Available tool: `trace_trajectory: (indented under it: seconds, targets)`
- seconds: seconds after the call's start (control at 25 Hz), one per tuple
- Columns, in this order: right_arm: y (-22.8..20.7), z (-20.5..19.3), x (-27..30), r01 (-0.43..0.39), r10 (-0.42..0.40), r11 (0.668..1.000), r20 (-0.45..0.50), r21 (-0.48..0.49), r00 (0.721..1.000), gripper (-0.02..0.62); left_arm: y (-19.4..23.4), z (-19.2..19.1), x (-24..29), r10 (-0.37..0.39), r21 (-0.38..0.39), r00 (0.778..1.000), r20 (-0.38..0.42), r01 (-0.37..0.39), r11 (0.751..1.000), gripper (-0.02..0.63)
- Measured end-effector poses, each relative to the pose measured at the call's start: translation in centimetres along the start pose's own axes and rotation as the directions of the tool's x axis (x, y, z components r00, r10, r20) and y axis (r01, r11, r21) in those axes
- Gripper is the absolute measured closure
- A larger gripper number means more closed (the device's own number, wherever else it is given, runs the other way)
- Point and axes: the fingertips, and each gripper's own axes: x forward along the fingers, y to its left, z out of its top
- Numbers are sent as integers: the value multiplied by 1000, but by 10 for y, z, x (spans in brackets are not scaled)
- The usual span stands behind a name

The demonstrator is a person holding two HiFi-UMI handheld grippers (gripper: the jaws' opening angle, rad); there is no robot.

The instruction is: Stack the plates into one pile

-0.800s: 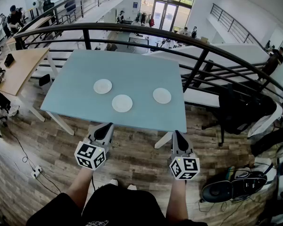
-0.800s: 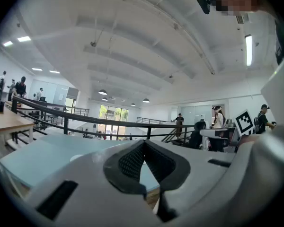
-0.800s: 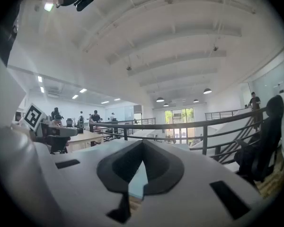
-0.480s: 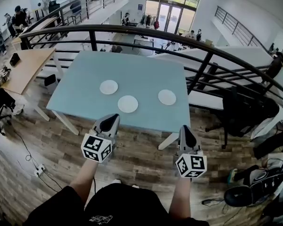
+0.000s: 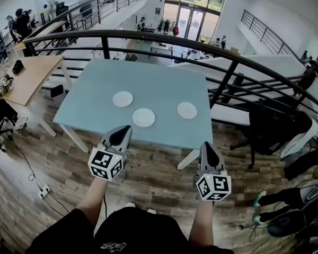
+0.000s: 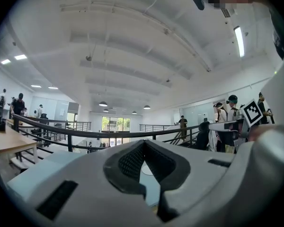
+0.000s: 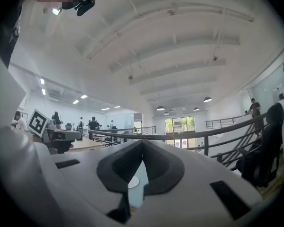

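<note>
Three white plates lie apart on the light blue table (image 5: 95, 89): a left plate (image 5: 123, 98), a middle plate (image 5: 143, 117) and a right plate (image 5: 187, 110). Both grippers hang level in front of the table's near edge, short of it. My left gripper (image 5: 123, 130) is shut with nothing in it, below the middle plate in the head view. My right gripper (image 5: 206, 146) is shut and empty, off the table's near right corner. The left gripper view shows its tips (image 6: 143, 144) meeting, with a plate (image 6: 146, 170) behind them. The right gripper view shows the same (image 7: 143, 142), plate (image 7: 132, 182) beyond.
A black metal railing (image 5: 164, 36) curves behind and to the right of the table. A wooden desk (image 5: 26, 75) stands at the left. Black chairs and bags (image 5: 275, 126) crowd the right side. The floor is wood planks.
The head view has shifted slightly, so the table sits a bit higher and to the right in frame. Both grippers remain shut in front of the table's near edge.
</note>
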Motion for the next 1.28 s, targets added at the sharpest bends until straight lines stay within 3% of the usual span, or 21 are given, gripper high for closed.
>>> trace_trajectory:
  seconds: [0.8, 1.04, 1.28]
  targets:
    - [-16, -13, -25, -84, 84, 995, 5, 61, 996, 588, -31, -2, -37, 96, 35, 995, -23, -95, 995, 597]
    - [2, -14, -15, -93, 93, 994, 12, 61, 996, 588, -10, 2, -50, 119, 36, 993, -6, -118, 992, 597]
    - [47, -15, 4, -99, 98, 994, 12, 56, 995, 588, 30, 0, -68, 106, 35, 994, -1, -106, 994, 597]
